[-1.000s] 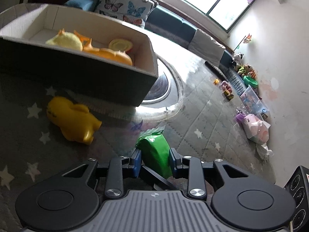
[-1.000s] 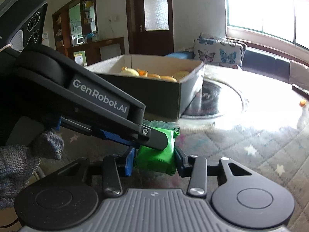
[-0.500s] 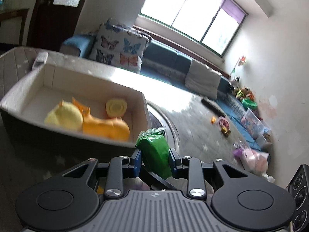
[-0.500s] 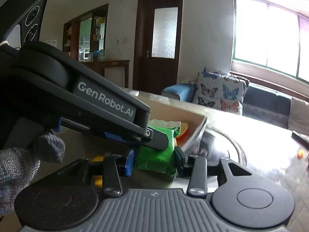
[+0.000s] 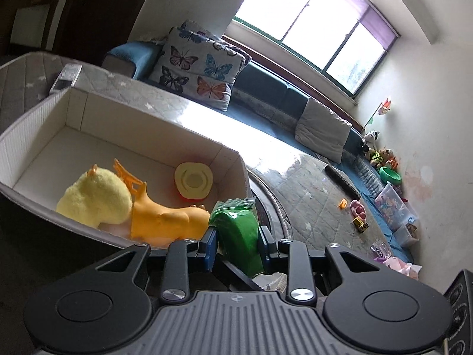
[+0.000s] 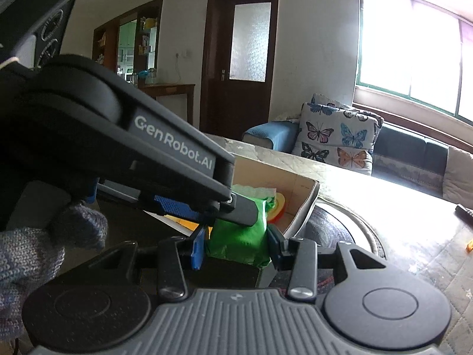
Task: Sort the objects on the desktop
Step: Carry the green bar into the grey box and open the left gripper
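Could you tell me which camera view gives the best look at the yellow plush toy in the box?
The left wrist view: it looks down into the box, so the yellow plush toy shows whole beside the orange toy. In the right wrist view the left gripper hides most of the box interior, and the plush cannot be seen.

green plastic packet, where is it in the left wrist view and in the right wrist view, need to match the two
Left wrist view: the green plastic packet sits low at centre, clamped in the left gripper, at the near corner of the open cardboard box.
Right wrist view: the packet is low at centre, held in the right gripper, with the left gripper's finger across its top.
Shared landmark: the butterfly-print cushion.
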The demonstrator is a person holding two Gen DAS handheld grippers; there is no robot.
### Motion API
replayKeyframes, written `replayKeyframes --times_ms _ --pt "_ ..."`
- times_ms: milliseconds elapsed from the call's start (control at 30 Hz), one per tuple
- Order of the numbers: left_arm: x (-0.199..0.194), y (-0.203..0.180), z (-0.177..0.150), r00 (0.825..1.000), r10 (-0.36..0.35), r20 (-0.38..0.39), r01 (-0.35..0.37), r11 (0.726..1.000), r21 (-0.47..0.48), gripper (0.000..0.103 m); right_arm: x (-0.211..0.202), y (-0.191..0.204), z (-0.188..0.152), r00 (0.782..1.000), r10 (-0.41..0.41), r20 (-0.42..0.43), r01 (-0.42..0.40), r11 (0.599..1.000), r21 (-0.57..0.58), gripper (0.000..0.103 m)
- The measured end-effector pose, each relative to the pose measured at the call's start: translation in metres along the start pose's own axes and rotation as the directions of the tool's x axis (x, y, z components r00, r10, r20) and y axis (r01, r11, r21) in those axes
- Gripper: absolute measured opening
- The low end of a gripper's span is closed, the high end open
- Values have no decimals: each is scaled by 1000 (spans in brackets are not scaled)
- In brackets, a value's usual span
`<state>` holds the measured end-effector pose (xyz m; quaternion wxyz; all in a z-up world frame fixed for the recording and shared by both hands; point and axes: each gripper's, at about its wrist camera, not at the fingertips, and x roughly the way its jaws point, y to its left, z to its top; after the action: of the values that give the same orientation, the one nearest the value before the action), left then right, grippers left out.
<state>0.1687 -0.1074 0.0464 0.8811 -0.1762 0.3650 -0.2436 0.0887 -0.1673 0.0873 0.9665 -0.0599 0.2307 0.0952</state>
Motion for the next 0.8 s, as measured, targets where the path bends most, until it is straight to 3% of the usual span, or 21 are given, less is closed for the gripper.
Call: replayKeyframes --times_ms 167,800 --pt "-4 2 0 1000 0 9 0 1000 -11 33 -6 3 -1 1000 -8 17 8 1000 -4 51" --pt "-34 18 -16 999 14 31 -12 998 -63 33 -17 10 -5 1000 -9 24 9 1000 -5 53"
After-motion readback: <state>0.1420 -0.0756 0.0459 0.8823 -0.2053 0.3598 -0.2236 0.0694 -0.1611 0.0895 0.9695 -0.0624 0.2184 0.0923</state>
